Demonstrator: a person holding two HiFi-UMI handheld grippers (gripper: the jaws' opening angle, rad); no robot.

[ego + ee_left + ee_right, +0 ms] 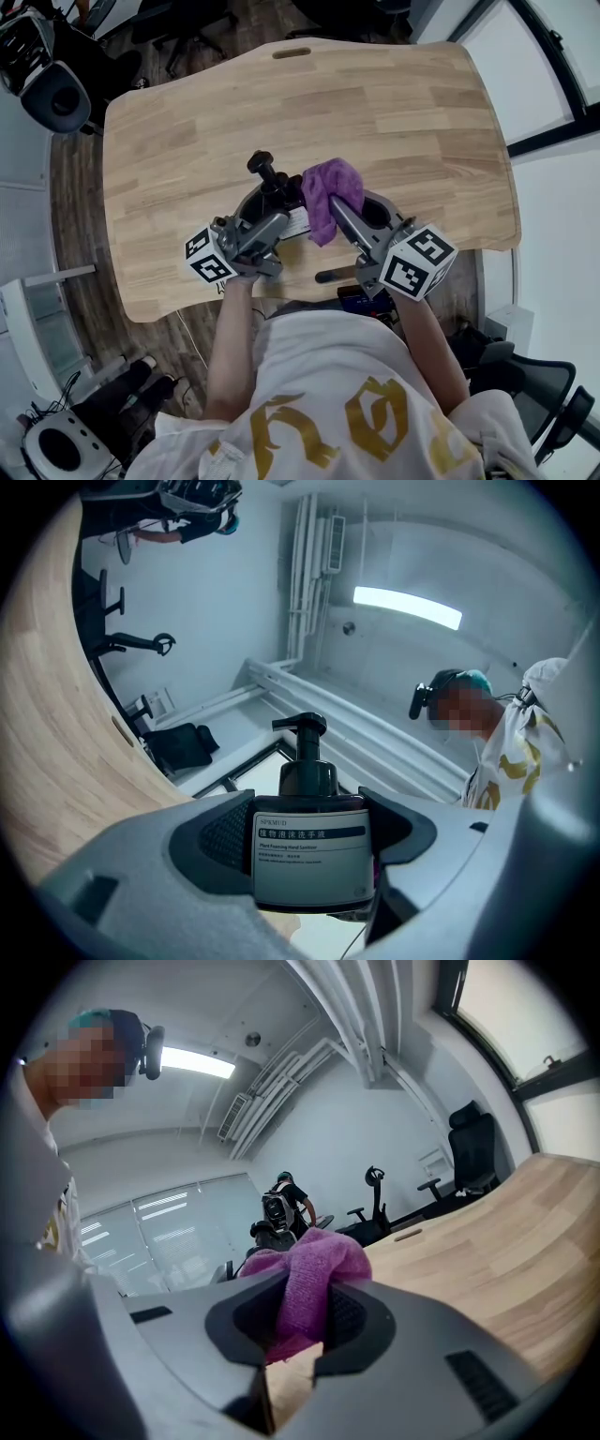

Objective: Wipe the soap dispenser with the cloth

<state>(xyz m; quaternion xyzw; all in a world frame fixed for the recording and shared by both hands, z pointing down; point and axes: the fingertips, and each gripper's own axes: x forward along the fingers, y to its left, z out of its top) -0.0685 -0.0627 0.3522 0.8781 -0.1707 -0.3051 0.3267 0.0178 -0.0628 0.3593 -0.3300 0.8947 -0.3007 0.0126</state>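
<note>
Left gripper (309,860) clamps soap dispenser (309,794), right gripper (302,1324) cloth (307,1274)

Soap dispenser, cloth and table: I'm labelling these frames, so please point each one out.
soap dispenser (311,850), left gripper view, on its white label.
cloth (315,1267), right gripper view, on its bunched top fold.
table (394,112), head view, on bare wood.

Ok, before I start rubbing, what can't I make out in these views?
- Whether the cloth touches the soap dispenser: in the head view the cloth itself covers that spot.
- The dispenser's base, and whether it rests on the table: the left gripper hides it in the head view and the left gripper view.
- The label's small print: too small in the left gripper view.
- The cloth's lower end: hidden inside the right gripper.
</note>
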